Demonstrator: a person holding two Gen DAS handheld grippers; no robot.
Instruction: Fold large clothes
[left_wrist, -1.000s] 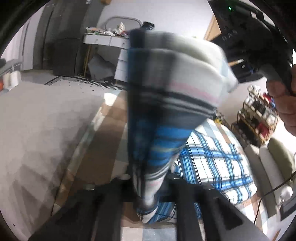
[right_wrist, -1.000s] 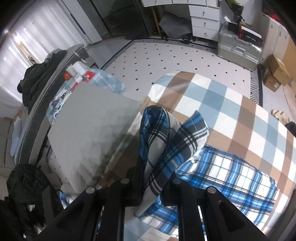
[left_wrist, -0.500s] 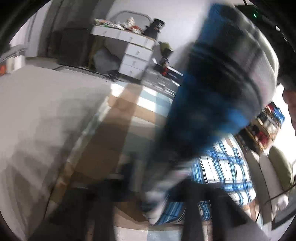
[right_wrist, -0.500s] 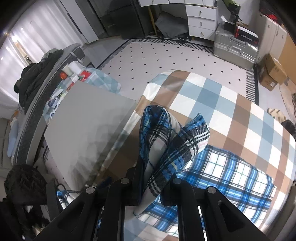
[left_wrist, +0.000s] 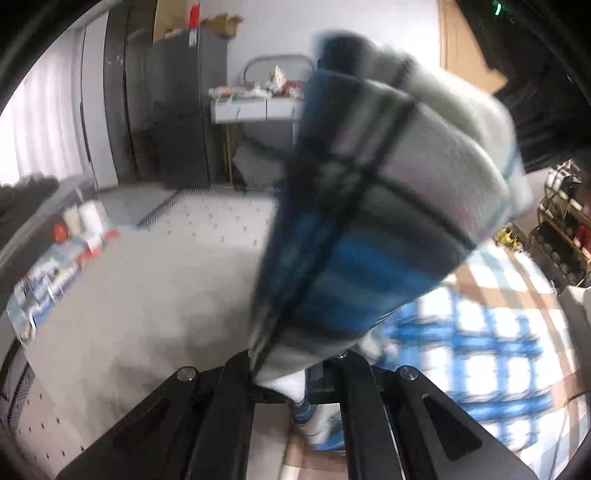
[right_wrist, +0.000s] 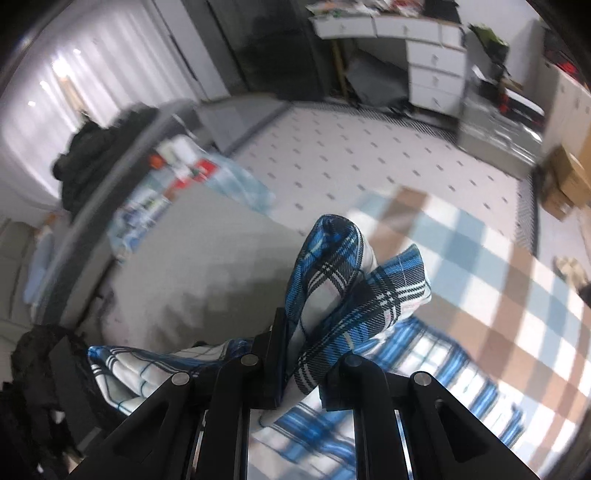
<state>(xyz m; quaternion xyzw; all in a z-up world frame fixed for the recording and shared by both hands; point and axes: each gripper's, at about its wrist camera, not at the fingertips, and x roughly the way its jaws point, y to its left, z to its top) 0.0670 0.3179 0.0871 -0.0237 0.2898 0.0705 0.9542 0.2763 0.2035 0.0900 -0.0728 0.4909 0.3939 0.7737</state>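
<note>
We've got both grippers, left gripper (left_wrist: 291, 369) and right gripper (right_wrist: 306, 373), clamped on bunched edges of the blue plaid shirt (right_wrist: 332, 280), which we've lifted higher than a second ago, its body trailing on the checked blanket (right_wrist: 480, 266) beyond, so we're probably mid-fold.

The plaid garment (right_wrist: 328, 295) is bright blue and white crossed by thin black lines, and its inner face (left_wrist: 436, 155) shows paler, mostly white and grey. The blanket (right_wrist: 480, 273) beneath it carries large checks of brown, pale blue and white. The floor (right_wrist: 351, 151) is white with small dark dots. Both grippers are black (right_wrist: 306, 373) (left_wrist: 291, 373). The drawer unit (right_wrist: 436, 70) is white, the tall cabinet (left_wrist: 184, 110) dark grey.
</note>
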